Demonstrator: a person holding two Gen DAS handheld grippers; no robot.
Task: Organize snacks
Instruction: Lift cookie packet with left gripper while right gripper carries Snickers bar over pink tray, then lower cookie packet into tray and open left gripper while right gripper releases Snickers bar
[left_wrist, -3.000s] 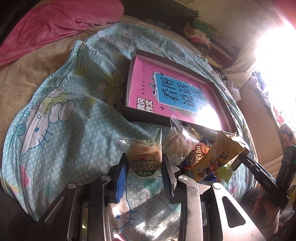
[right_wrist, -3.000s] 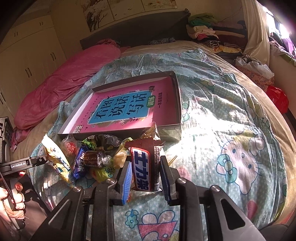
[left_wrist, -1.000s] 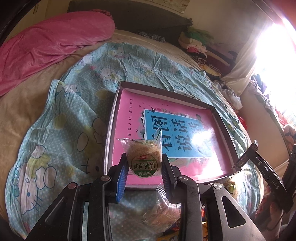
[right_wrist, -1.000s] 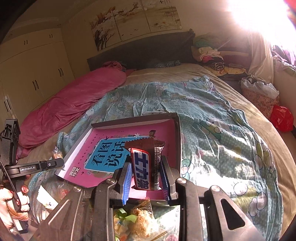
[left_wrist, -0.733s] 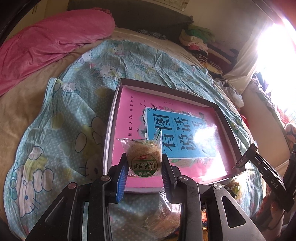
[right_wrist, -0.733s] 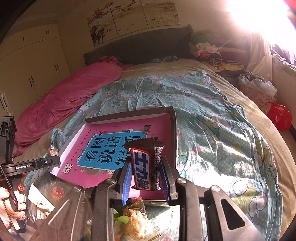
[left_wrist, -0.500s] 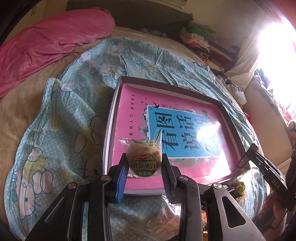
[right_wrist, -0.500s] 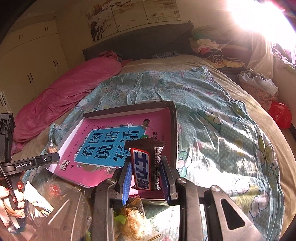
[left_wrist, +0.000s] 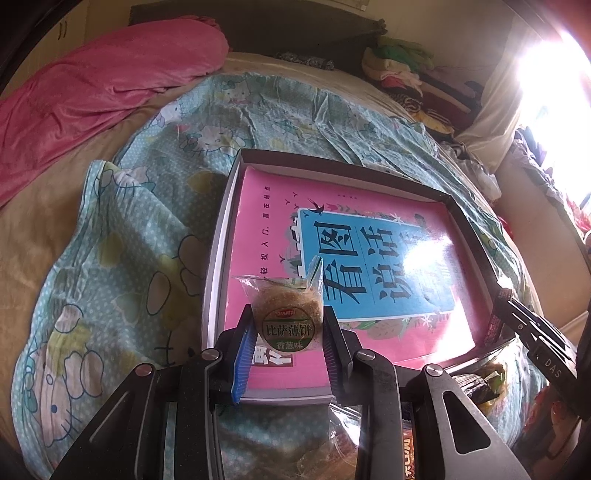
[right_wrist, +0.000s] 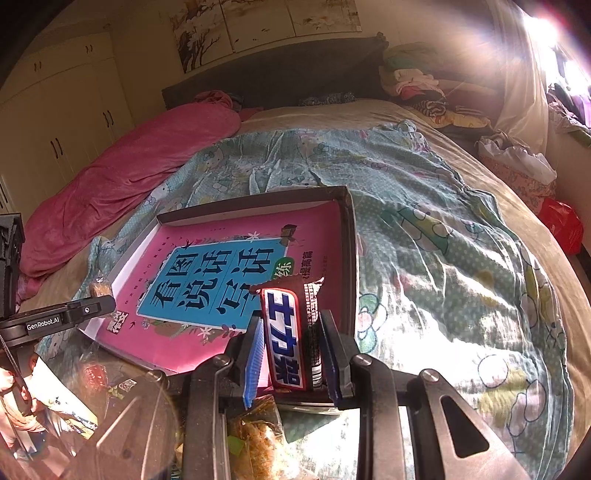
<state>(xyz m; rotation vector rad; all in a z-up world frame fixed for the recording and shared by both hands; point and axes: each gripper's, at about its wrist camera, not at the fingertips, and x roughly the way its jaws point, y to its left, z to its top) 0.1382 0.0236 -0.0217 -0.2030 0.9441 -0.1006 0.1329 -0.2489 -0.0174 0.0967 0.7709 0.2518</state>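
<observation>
My left gripper (left_wrist: 288, 332) is shut on a clear-wrapped round cracker pack (left_wrist: 286, 314) with a green label, held above the near left corner of a shallow dark-rimmed tray (left_wrist: 221, 236) lined with a pink book. My right gripper (right_wrist: 291, 343) is shut on a brown chocolate bar (right_wrist: 282, 332) with a blue and white label, held upright over the tray's (right_wrist: 349, 251) near right corner. The right gripper's finger also shows in the left wrist view (left_wrist: 532, 332), and the left gripper's finger shows in the right wrist view (right_wrist: 59, 321).
Loose snack packs lie on the bedspread just before the tray (left_wrist: 332, 446) (right_wrist: 258, 435). The tray sits on a blue cartoon-print blanket (left_wrist: 122, 236). A pink duvet (left_wrist: 92, 85) lies at the far left, and piled clothes (right_wrist: 417, 85) at the head of the bed.
Both grippers have moved forward from the snack pile to over the tray's near edge, each still holding its snack. The tray now looks nearer and larger.
</observation>
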